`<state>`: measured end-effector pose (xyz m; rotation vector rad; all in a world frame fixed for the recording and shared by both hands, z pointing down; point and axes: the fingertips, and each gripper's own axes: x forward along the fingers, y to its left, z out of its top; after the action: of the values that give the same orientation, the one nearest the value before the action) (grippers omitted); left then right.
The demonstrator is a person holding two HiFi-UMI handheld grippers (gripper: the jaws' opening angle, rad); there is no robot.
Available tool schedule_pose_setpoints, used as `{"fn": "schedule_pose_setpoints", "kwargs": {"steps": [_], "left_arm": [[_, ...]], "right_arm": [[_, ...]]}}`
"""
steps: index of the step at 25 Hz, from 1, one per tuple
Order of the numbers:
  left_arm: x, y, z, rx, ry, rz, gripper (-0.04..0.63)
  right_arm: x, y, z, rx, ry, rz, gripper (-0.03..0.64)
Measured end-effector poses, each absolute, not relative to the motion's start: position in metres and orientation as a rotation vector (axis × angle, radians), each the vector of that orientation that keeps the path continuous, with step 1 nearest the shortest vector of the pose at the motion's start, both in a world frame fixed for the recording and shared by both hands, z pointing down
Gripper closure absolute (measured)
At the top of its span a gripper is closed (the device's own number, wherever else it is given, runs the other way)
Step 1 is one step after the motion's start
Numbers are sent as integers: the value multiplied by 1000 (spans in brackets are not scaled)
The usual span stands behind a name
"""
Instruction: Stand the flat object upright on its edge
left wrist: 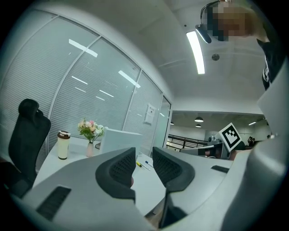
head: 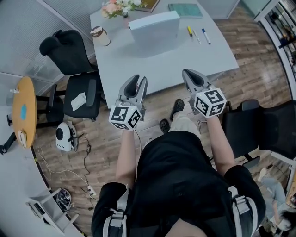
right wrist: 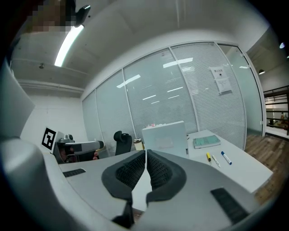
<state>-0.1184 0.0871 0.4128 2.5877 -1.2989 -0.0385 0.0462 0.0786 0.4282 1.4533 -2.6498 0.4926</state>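
A flat white box [head: 155, 28] stands upright on its edge in the middle of the grey table [head: 138, 69]. It also shows in the left gripper view [left wrist: 119, 139] and the right gripper view [right wrist: 165, 136]. Both grippers hang in front of the table's near edge, well short of the box. My left gripper [head: 138, 81] is open, with a clear gap and nothing between its jaws [left wrist: 143, 157]. My right gripper [head: 190, 74] is shut, its pads meeting with nothing held [right wrist: 146, 157].
On the table are a lidded cup [head: 99, 36], a vase of flowers [head: 118, 7], a green book [head: 185, 10] and some pens [head: 197, 34]. Black office chairs stand at the left [head: 78, 95] and right [head: 266, 129]. A round wooden table [head: 24, 111] is far left.
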Motion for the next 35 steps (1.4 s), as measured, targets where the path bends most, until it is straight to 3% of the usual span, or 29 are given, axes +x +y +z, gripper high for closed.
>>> {"fn": "schedule_pose_setpoints", "kwargs": {"steps": [10,19,35], "left_arm": [[-96,113,355,2666,-1246,-152,557],[-87,112,323,2706,-1280,-111,565],[-86,117,317,2699,-1296,-119,565]], "right_arm": [[48,101,374,1506,-2727,350,600],[40,110,325,1475,-2824,235,600],[33,114,319,1483,-2793,202,601]]}}
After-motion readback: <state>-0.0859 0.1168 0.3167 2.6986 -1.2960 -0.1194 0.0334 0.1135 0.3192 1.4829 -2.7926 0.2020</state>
